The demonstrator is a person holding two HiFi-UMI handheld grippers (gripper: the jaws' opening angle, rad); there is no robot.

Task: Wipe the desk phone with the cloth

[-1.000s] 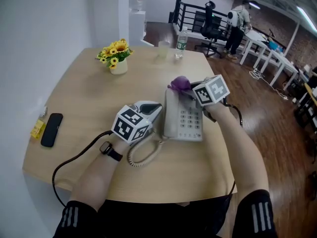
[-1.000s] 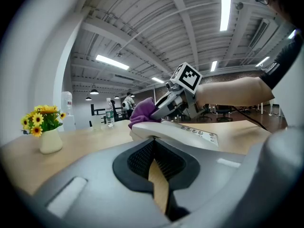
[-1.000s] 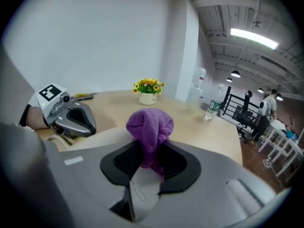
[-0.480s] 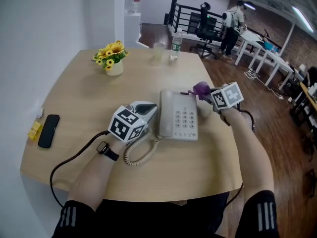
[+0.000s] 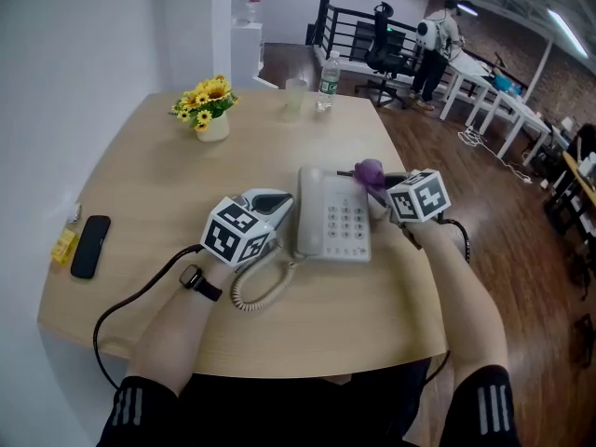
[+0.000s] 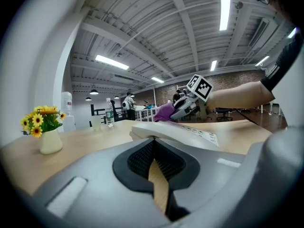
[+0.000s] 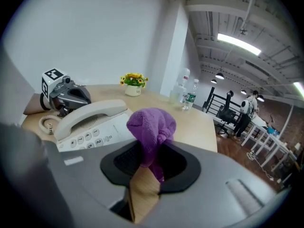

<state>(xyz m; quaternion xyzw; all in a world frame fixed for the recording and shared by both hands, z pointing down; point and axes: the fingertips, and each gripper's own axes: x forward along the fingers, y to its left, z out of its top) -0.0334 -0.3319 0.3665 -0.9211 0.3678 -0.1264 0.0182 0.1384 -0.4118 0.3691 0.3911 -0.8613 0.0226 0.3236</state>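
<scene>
Head view, table: we find the desk phone at its centre, handset on the cradle along the phone's 9 o'clock side
Head view, left gripper: lies at 9 o'clock of the phone, just beside the handset
Head view, right gripper: at 2 o'clock of the phone, with the purple cloth bunched at its tip by the phone's far right corner; we cannot confirm contact
Head view, surroundings: flower pot at 11 o'clock on the table, black mobile at 9 o'clock near the edge
Left gripper view, claw: we read the jaws together at the tips, nothing between them; the phone lies ahead at 1 o'clock
Right gripper view, claw: jaws clamped on the cloth, which bulges above them
Right gripper view, phone: ahead at 10 o'clock, keypad up, the left gripper beyond it
</scene>
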